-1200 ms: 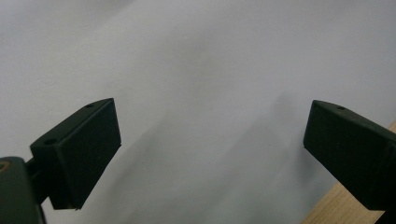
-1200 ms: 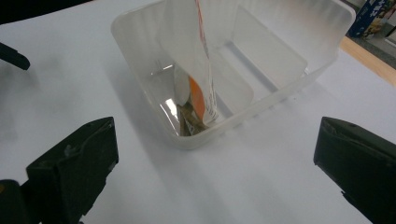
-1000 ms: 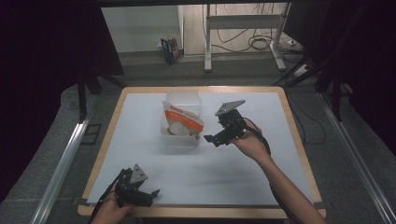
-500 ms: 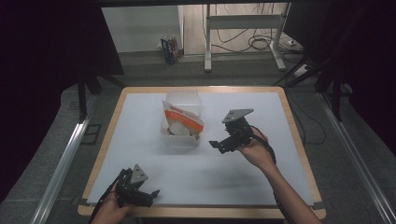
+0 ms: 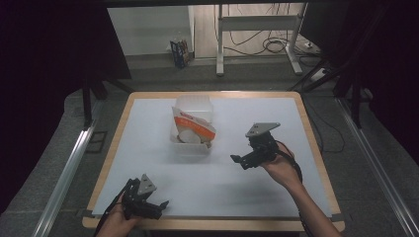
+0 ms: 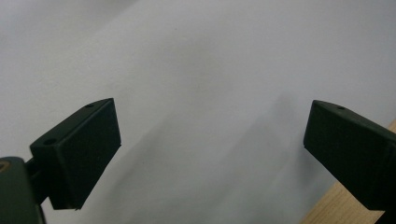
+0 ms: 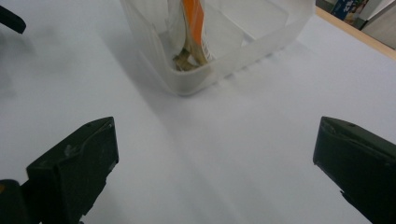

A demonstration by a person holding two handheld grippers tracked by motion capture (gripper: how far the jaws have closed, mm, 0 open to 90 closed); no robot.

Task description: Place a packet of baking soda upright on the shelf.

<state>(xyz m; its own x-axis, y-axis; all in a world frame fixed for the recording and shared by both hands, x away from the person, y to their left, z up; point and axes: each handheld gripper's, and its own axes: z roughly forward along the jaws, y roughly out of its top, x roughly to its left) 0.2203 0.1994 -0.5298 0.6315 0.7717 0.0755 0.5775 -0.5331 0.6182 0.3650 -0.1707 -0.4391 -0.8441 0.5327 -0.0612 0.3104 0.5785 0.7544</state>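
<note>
On the white, matte table (image 5: 257, 123) with its light wooden rim, a translucent plastic tub (image 5: 193, 106) sits a little left of centre, toward the far half. It is rectangular with rounded corners, and its long axis runs from the person's side toward the far edge. A packet (image 5: 193, 127) printed in orange and white leans inside its near end, tilted, with something pale and round at its foot. In the right gripper view the tub (image 7: 243, 44) has cloudy, smooth walls and the packet (image 7: 196, 23) stands almost on edge against the near wall.

Right of the tub and apart from it, the right gripper (image 5: 243, 161) is held above the table in the person's hand, its black jaws spread wide with nothing between them, pointing left toward the tub. A grey three-cornered plate tops it.

Near the table's front left corner, the left gripper (image 5: 157, 207) rests low over the surface, jaws likewise spread and empty; its own view shows bare white table (image 6: 201, 70) and a sliver of wooden edge.
</note>
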